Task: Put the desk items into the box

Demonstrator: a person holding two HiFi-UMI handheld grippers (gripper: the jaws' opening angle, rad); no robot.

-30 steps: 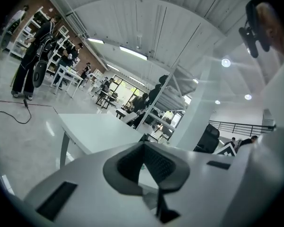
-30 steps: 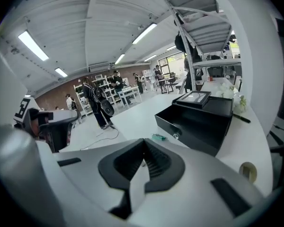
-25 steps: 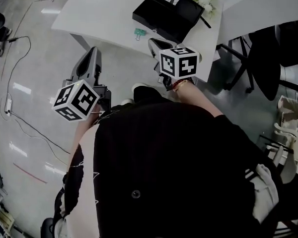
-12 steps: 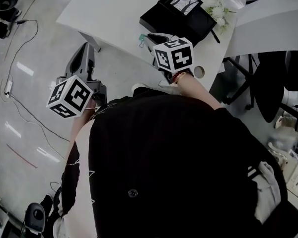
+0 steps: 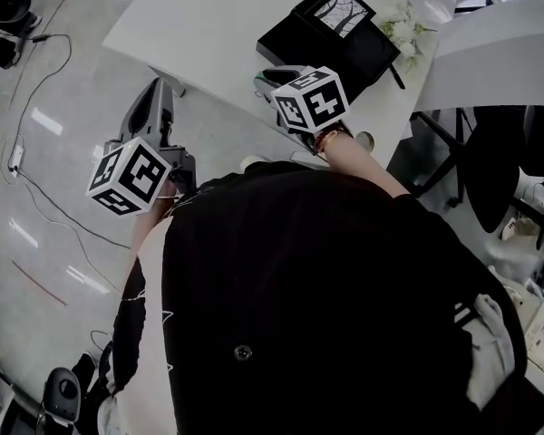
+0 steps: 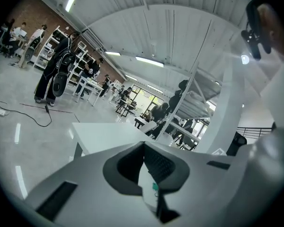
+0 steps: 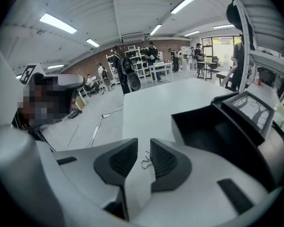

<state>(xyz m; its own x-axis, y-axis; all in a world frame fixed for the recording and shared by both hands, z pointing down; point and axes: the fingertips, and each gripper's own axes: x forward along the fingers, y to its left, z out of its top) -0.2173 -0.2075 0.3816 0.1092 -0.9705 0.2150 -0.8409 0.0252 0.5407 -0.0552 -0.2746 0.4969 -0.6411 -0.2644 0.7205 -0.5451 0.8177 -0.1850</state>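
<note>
An open black box [image 5: 319,42] [image 7: 213,132] sits on the white desk [image 5: 208,25], its lid [image 5: 342,12] [image 7: 248,109] leaning behind it. My right gripper [image 5: 270,80] [image 7: 144,143] hovers low over the desk's near edge, just left of the box. Its jaws stand a narrow gap apart. The wire handles of a binder clip [image 7: 146,159] show in that gap, lying on the desk; the head view hides the clip. My left gripper [image 5: 154,107] [image 6: 144,148] hangs over the floor left of the desk, pads together and holding nothing.
White flowers [image 5: 401,27] lie right of the box. A dark office chair [image 5: 490,166] stands at the right. Cables [image 5: 36,107] trail across the glossy floor on the left. More desks and several people [image 6: 54,74] fill the room beyond.
My right gripper has moved forward over the desk edge until the binder clip sits between its jaws. The left gripper has barely moved.
</note>
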